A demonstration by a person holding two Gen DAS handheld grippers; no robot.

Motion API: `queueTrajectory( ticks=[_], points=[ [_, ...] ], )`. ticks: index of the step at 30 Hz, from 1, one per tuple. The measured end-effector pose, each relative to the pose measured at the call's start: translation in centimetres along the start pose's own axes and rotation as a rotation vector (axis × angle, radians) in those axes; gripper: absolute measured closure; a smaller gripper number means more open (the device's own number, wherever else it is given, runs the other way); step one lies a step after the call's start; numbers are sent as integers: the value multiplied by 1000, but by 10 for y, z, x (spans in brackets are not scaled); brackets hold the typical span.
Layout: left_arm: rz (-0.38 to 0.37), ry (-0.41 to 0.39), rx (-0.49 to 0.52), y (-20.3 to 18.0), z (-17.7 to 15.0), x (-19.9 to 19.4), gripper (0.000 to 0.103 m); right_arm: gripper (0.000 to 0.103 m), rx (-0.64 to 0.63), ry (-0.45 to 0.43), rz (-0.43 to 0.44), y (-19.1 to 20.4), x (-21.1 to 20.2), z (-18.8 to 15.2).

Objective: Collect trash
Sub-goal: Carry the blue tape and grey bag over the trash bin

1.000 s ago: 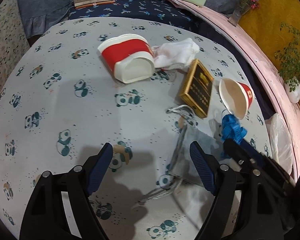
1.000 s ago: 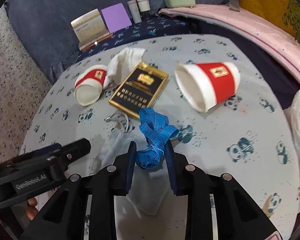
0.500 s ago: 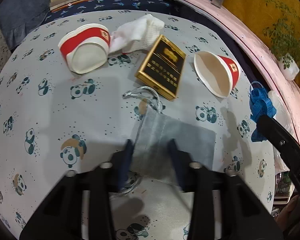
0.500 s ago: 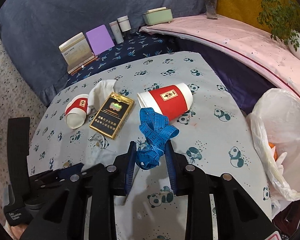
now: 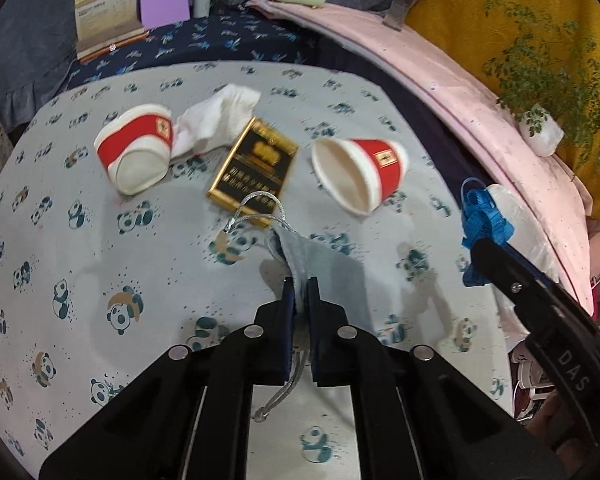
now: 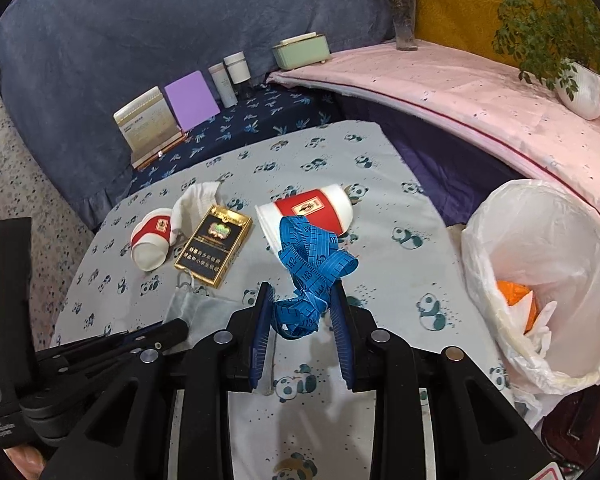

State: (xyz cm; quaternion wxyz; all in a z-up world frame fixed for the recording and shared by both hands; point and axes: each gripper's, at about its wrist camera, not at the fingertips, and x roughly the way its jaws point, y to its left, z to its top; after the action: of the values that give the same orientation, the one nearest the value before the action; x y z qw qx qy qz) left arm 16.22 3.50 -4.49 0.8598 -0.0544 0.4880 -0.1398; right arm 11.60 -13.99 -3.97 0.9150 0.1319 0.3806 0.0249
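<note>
My left gripper [image 5: 299, 290] is shut on a grey drawstring pouch [image 5: 320, 264] and lifts its edge off the panda-print table [image 5: 100, 264]. My right gripper [image 6: 301, 300] is shut on a bunched blue measuring tape [image 6: 310, 258], held above the table; the tape also shows at the right of the left wrist view [image 5: 482, 220]. On the table lie two red-and-white paper cups [image 5: 138, 152] [image 5: 360, 172], a white crumpled tissue [image 5: 216, 118] and a black-and-gold cigarette box [image 5: 254, 170]. A white trash bag [image 6: 540, 272] stands open at the table's right side, with orange and white scraps inside.
Behind the table, a dark blue shelf [image 6: 236, 124] holds a calendar stand, a purple card, two small bottles and a green box [image 6: 300, 50]. A pink-covered ledge [image 6: 480, 96] with a flower vase and a potted plant runs along the right.
My left gripper went from open to shut on the grey pouch and raised its edge. My right gripper carried the blue tape up and right, toward the trash bag.
</note>
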Motion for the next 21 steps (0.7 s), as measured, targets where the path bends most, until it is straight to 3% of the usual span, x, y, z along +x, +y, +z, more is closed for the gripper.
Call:
queueTrajectory(
  ticks=[11,21],
  points=[
    [-74,-66,108,-74,15,-25,97,75,60,-89,-55,-45,-42,8],
    [-136,-89,198,-142,25,-26,97,75,161,-139,-135,-109,-71,5]
  ],
)
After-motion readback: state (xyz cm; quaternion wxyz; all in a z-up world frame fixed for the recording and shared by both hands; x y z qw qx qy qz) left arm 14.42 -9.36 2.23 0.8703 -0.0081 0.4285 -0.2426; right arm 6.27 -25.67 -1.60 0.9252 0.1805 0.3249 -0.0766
